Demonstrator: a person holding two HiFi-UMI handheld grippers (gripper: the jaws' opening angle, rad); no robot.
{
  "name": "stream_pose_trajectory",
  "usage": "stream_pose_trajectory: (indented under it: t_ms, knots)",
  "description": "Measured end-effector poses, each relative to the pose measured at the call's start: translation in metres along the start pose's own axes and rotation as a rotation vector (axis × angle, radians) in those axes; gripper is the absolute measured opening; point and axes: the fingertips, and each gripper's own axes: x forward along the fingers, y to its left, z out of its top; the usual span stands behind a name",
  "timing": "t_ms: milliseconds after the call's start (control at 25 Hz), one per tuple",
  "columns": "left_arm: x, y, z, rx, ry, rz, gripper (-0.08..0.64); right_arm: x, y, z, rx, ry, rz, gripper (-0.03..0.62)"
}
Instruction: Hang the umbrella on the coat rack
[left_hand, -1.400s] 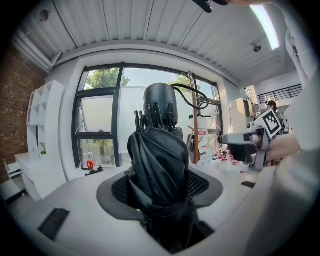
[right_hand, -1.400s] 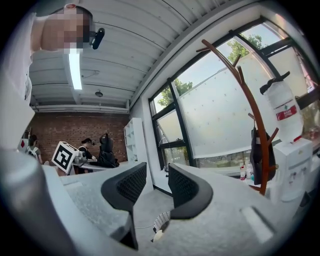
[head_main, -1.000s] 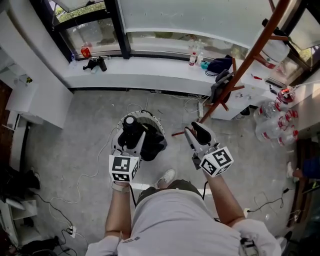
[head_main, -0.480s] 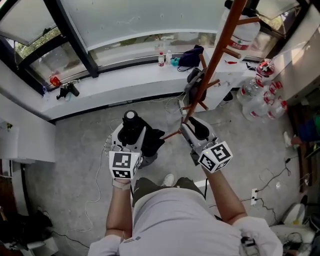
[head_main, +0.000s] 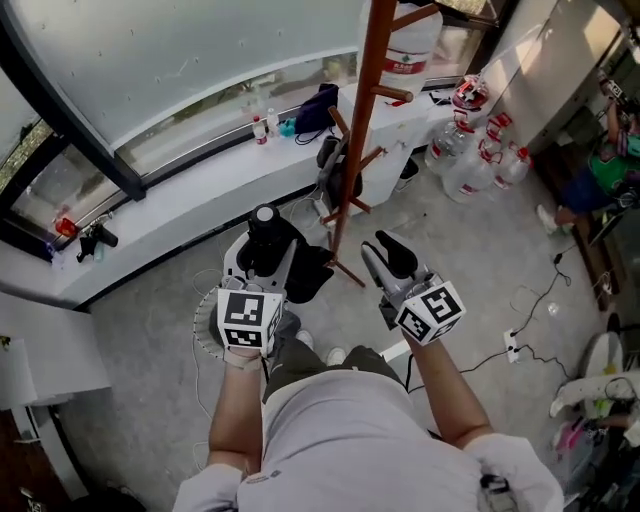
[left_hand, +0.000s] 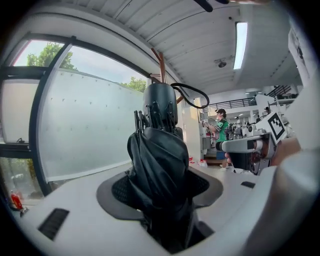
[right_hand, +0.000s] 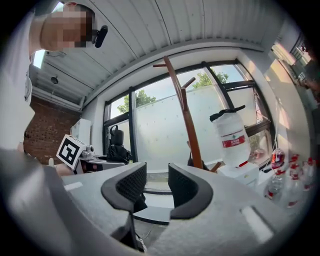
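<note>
A folded black umbrella (head_main: 300, 272) stands upright with my left gripper (head_main: 265, 255) shut on its bundled fabric. In the left gripper view the umbrella (left_hand: 159, 165) fills the space between the jaws, its round handle (left_hand: 160, 102) and strap loop on top. The brown coat rack (head_main: 355, 150) rises just ahead, between the two grippers, with short pegs up its pole. My right gripper (head_main: 393, 262) is open and holds nothing, to the right of the rack's foot. In the right gripper view the coat rack (right_hand: 185, 115) stands beyond the right gripper (right_hand: 156, 182).
A white window ledge (head_main: 200, 190) with small bottles and a dark bag (head_main: 318, 105) runs behind the rack. Large water bottles (head_main: 480, 150) cluster at the right, and a water dispenser bottle (right_hand: 231, 132) stands by the rack. Cables (head_main: 500, 350) lie on the floor.
The view has swung round, so the coat rack has come from the upper right to stand nearly upright straight ahead. Both grippers keep their pose, the left still holding the umbrella.
</note>
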Motion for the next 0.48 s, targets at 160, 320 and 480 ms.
stream_pose_trajectory:
  t_ms: [160, 320, 480]
  knots:
    - [0.031, 0.001, 0.024, 0.026, -0.003, -0.101, 0.233, 0.004, -0.014, 0.023, -0.006, -0.025, -0.095, 0.141]
    - [0.058, 0.005, 0.043, 0.034, 0.003, -0.197, 0.233, 0.016, -0.018, 0.047, -0.033, -0.049, -0.154, 0.141]
    - [0.082, 0.01, 0.054, 0.039, 0.008, -0.262, 0.233, 0.025, -0.022, 0.063, -0.053, -0.075, -0.204, 0.141]
